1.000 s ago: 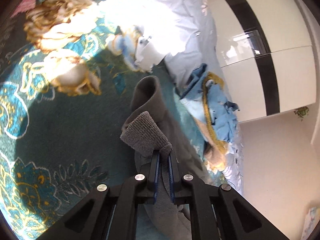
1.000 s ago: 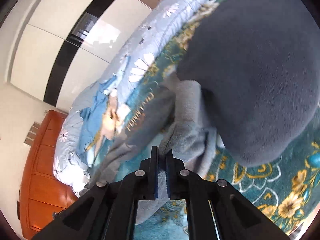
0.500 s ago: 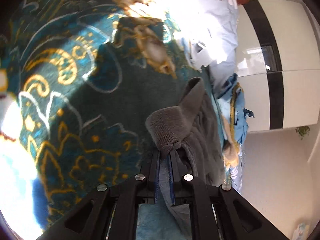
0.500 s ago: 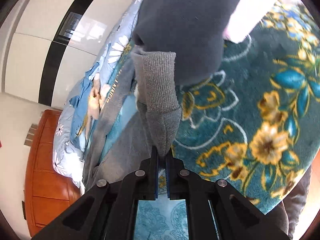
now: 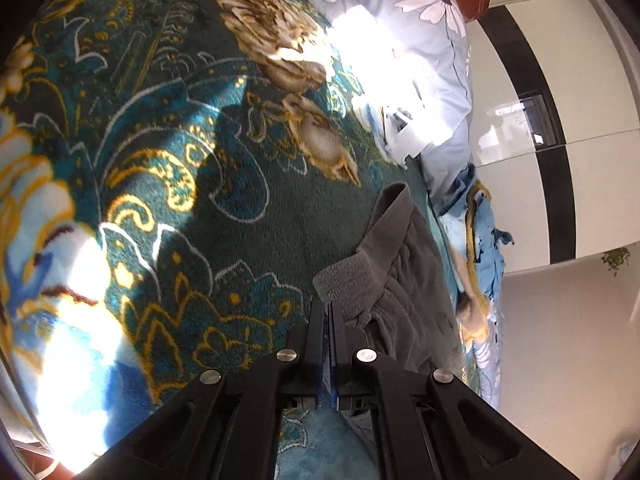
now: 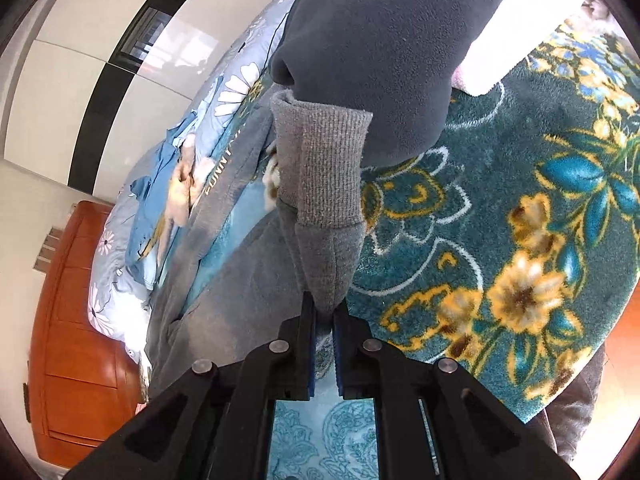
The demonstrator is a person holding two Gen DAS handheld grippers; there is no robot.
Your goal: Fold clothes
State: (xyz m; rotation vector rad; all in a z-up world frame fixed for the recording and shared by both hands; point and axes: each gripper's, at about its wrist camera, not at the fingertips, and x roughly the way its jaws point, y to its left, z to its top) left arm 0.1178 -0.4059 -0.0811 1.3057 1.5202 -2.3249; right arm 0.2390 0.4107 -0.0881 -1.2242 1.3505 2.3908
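Note:
A grey sweatshirt (image 5: 404, 280) lies on a teal floral blanket (image 5: 180, 168). My left gripper (image 5: 328, 305) is shut on the edge of its ribbed cuff (image 5: 348, 280), low over the blanket. In the right wrist view a grey sleeve with a ribbed cuff (image 6: 324, 168) stretches away from my right gripper (image 6: 326, 312). Its narrow end sits pinched between the pads while the jaws are opening. The sweatshirt body (image 6: 240, 280), with pale lettering, spreads to the left. A dark navy fleece mass (image 6: 380, 40) covers the cuff's far end; I cannot tell whether it is an arm or a garment.
Blue clothes (image 5: 486, 232) are heaped at the bed's edge beside a daisy-print pillow (image 5: 420, 40). A white and black wardrobe (image 5: 580, 120) stands beyond. A pale folded cloth (image 6: 516, 36) lies on the blanket (image 6: 520, 200). A wooden cabinet (image 6: 72, 320) stands at the left.
Both grippers came down toward the blanket with the grey cloth. The sleeve in the right gripper now lies stretched out, and that gripper's fingers stand slightly wider apart.

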